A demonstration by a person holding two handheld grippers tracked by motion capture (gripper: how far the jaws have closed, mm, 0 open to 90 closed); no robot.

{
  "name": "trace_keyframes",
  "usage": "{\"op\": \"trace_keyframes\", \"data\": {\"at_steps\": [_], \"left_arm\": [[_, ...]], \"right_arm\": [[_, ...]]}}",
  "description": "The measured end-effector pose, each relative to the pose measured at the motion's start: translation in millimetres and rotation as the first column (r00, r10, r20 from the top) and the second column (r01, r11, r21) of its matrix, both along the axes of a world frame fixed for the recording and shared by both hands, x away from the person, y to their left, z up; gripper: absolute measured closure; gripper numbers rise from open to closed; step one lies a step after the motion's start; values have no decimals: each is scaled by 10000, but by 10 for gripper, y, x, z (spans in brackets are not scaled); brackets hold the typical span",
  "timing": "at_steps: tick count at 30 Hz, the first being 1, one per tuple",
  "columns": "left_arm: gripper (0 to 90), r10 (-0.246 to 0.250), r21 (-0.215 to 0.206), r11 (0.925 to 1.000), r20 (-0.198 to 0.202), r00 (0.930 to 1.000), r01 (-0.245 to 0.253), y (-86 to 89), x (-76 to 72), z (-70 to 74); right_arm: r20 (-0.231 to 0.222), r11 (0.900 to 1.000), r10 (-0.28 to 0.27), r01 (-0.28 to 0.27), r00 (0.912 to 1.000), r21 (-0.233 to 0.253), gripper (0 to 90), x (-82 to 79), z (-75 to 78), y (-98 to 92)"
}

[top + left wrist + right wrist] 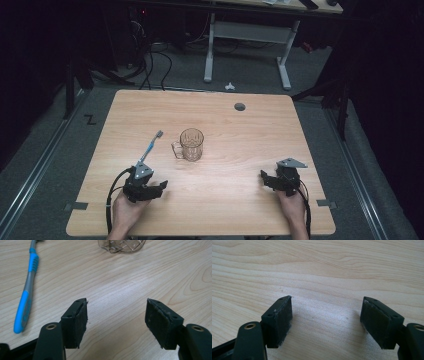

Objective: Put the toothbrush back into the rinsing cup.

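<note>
Two things lie nearest the left hand-held gripper (161, 186): a toothbrush (150, 147) and a clear mug (190, 145). The toothbrush lies flat on the counter (240, 200), just beyond the left hand-held gripper, its bristled head pointed away from the person and its blue-and-grey handle end nearest the jaws. The mug stands upright just to the right of the toothbrush, apart from it, with its handle turned toward the brush.

In the left gripper view the jaws are spread wide over bare wood, and the toothbrush (26, 296) is seen off to the left of them, not between them. The step in hand is judged to be the reach for the toothbrush. It is done well if the jaws are turned to straddle the handle across its width, lowered until the pads nearly meet the wood, and closed on the thicker blue grip. A grasp near the end is best avoided, since the brush may pivot.

The right hand-held gripper (266, 180) rests low at the counter's right side, well apart from both things, its jaws likewise spread and holding nothing.
</note>
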State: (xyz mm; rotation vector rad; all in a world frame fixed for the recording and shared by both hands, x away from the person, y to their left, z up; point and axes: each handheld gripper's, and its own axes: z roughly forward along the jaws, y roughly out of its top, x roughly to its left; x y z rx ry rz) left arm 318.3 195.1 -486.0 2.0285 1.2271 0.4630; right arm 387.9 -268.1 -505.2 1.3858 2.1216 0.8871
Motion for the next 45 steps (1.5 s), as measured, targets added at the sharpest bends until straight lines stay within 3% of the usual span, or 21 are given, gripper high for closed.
{"op": "trace_keyframes", "data": {"at_steps": [7,11,17,21,26,33,45], "left_arm": [[391,388,-176,9991,425,9983,-380,162,-80,66],[400,763,-107,9970,316,9966,-760,253,-103,107],[417,1610,-175,9868,188,9868,-1607,456,-111,115],[411,1786,-132,9839,31,9839,-1785,516,-103,109],[391,2100,-51,9776,-343,9771,-2102,620,-54,116],[385,2406,60,9706,-349,9700,-2405,698,27,153],[370,2470,166,9690,-392,9682,-2465,733,225,241]], "right_arm": [[0,10000,-10,10,10000,0,259,0,0,1],[2,10000,-11,11,10000,-1,259,0,0,1],[2,10000,-36,36,10000,-2,259,-1,0,2],[1,10000,-38,38,10000,-2,259,-1,0,2],[0,10000,-38,38,10000,0,259,-1,0,2],[1,10000,-38,38,10000,0,259,-1,0,2],[1,10000,-38,38,10000,-1,259,-1,0,2]]}}
